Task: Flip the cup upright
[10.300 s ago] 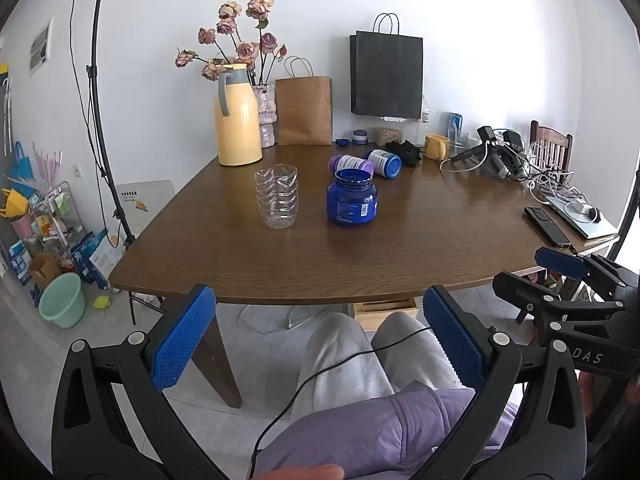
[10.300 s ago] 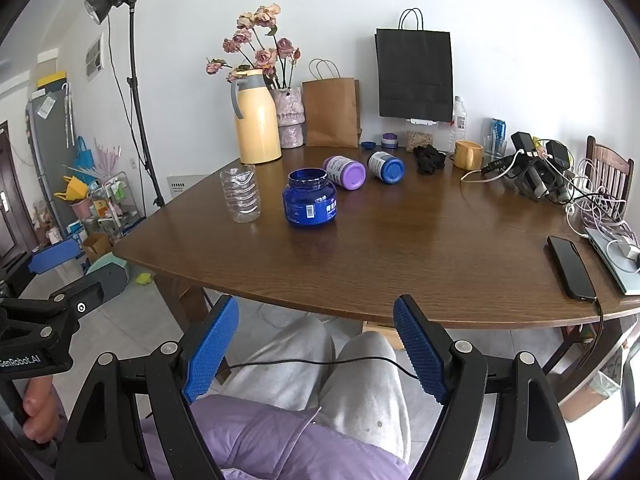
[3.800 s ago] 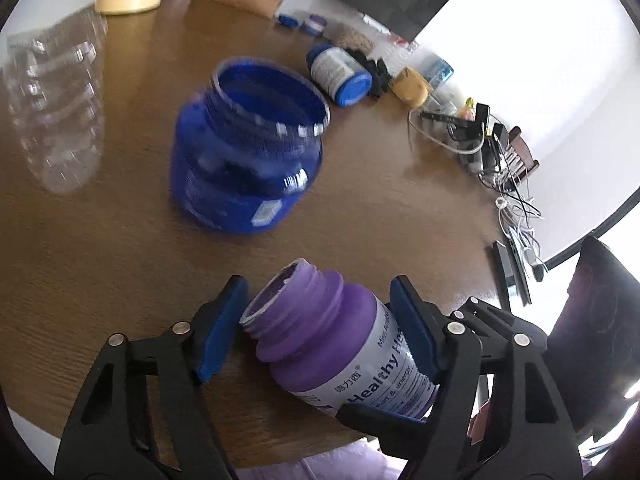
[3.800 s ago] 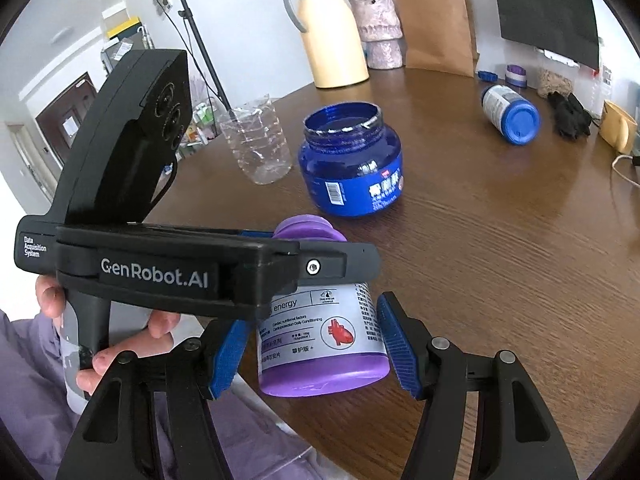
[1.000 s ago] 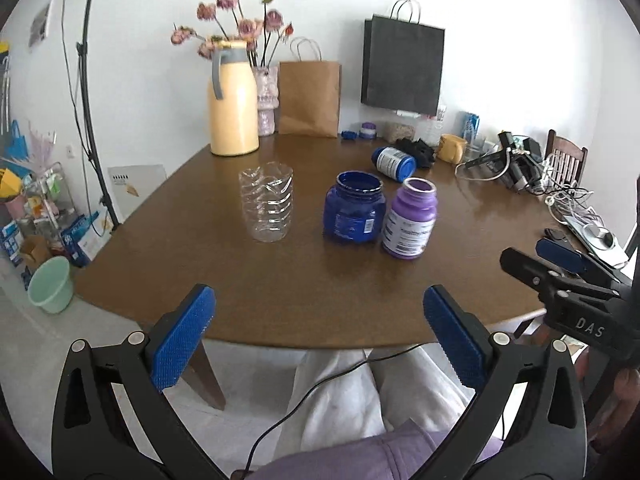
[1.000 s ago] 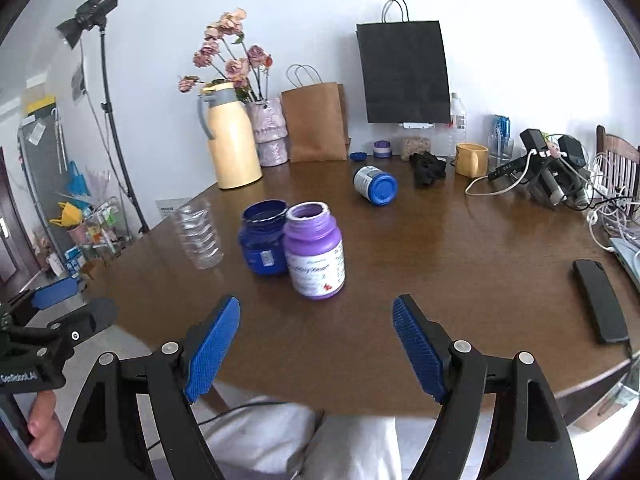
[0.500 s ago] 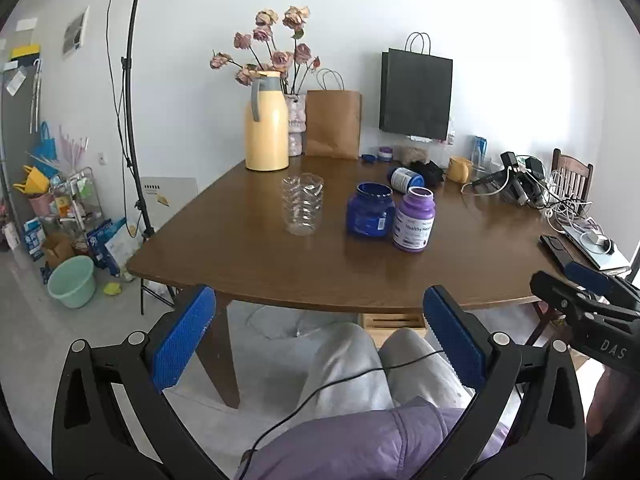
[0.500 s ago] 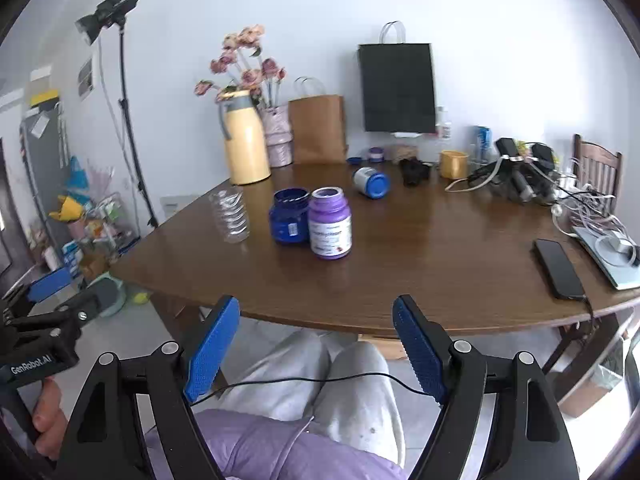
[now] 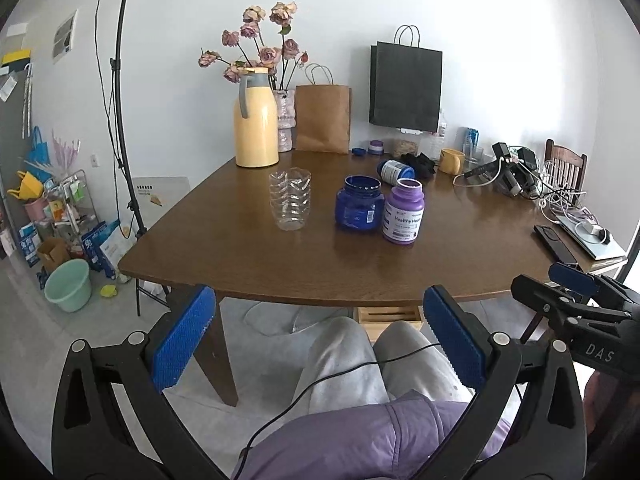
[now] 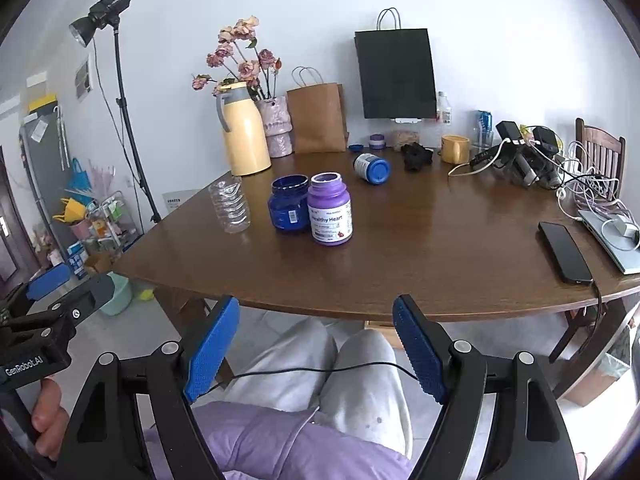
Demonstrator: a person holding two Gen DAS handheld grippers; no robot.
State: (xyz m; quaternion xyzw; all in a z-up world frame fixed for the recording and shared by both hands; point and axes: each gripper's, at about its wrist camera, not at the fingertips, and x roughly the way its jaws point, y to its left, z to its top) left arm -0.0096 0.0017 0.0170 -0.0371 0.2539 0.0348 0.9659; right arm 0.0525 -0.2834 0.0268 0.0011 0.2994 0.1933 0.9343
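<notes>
Both grippers are held back from the wooden table, above the person's grey-trousered knees. The left gripper has its blue pads spread wide with nothing between them. Ahead of it and to its left stands a clear ribbed plastic cup, mouth up. Straight ahead sits an open dark blue jar, and just beside that, to the right, the purple bottle stands upright with its mouth up and its label facing the gripper. Beyond them a white bottle with a blue cap lies on its side.

The right gripper is likewise spread wide and empty, its blue pads apart. The clear cup lies ahead and far to its left, the blue jar ahead and slightly left, and the purple bottle nearly straight ahead, close against the jar; whether they touch is unclear. A black phone lies ahead to the right, near the table edge.
</notes>
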